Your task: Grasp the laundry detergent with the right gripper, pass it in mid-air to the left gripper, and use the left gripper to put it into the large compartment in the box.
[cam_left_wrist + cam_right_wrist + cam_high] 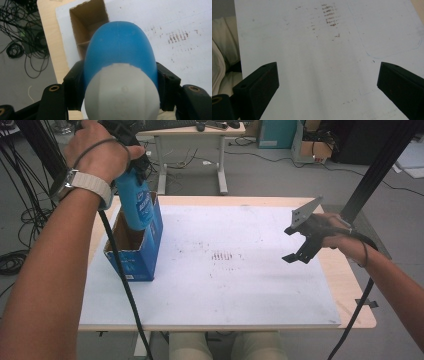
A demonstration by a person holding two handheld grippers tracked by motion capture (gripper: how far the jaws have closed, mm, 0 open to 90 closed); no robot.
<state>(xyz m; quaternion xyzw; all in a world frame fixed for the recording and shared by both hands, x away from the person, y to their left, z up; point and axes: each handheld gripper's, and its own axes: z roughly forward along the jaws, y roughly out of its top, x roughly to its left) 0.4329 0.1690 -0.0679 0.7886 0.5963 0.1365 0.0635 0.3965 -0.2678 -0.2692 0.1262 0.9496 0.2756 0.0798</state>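
The left gripper (120,82) clamps a blue bottle (120,50), hiding most of the open box (86,22); the right gripper (328,82) gapes wide.

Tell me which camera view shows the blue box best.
The high view: the blue box stands whole on the table, open top under the bottle. The left gripper view gives its cardboard inside, partly behind the bottle. The right gripper view faces bare board.

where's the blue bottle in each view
High view: the blue bottle is at upper left, held by the left gripper over the open blue box.
Left gripper view: it sits in the centre between the black jaws, white end nearest the camera, box opening beyond.
Right gripper view: I can't find it here; the open right gripper hangs over the white board.
Shared landmark: the brown scuff marks on the white board.
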